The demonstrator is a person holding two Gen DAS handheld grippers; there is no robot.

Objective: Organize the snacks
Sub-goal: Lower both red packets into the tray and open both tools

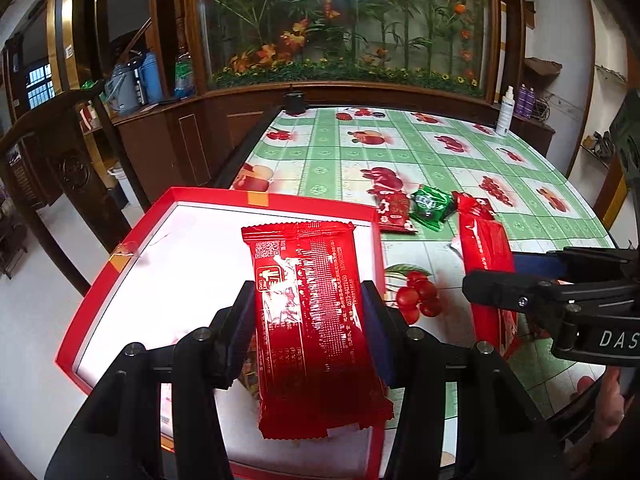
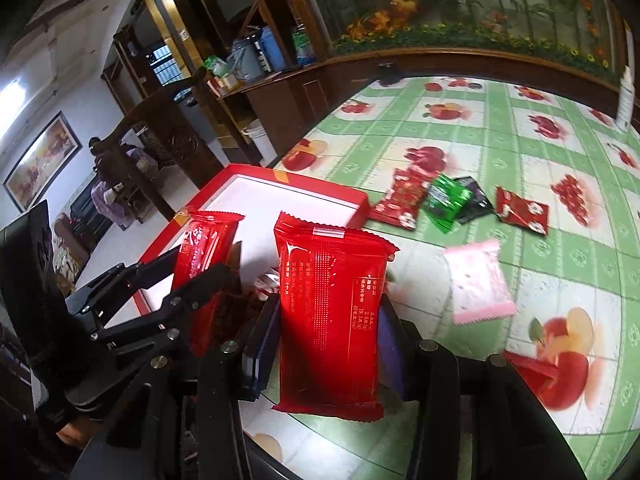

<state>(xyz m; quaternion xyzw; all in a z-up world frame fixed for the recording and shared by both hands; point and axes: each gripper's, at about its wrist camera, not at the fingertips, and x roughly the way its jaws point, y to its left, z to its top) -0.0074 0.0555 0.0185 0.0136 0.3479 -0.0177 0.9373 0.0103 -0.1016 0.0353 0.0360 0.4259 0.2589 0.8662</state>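
My left gripper (image 1: 310,312) is shut on a large red snack packet (image 1: 316,320) and holds it over the red box with a white floor (image 1: 168,256). My right gripper (image 2: 328,332) is shut on a second large red snack packet (image 2: 332,320), held just right of the box (image 2: 280,196) above the table. In the right wrist view the left gripper (image 2: 200,276) and its packet (image 2: 206,248) show at the left, over the box. In the left wrist view the right gripper (image 1: 492,288) and its packet (image 1: 488,256) show at the right.
Small loose packets lie on the green fruit-print tablecloth (image 2: 500,152): a red one (image 2: 398,200), a green one (image 2: 446,200), a black one (image 2: 474,196), another red one (image 2: 522,210) and a pink one (image 2: 478,282). A white spray bottle (image 1: 505,111) stands at the far edge. A wooden chair (image 1: 60,152) is left of the table.
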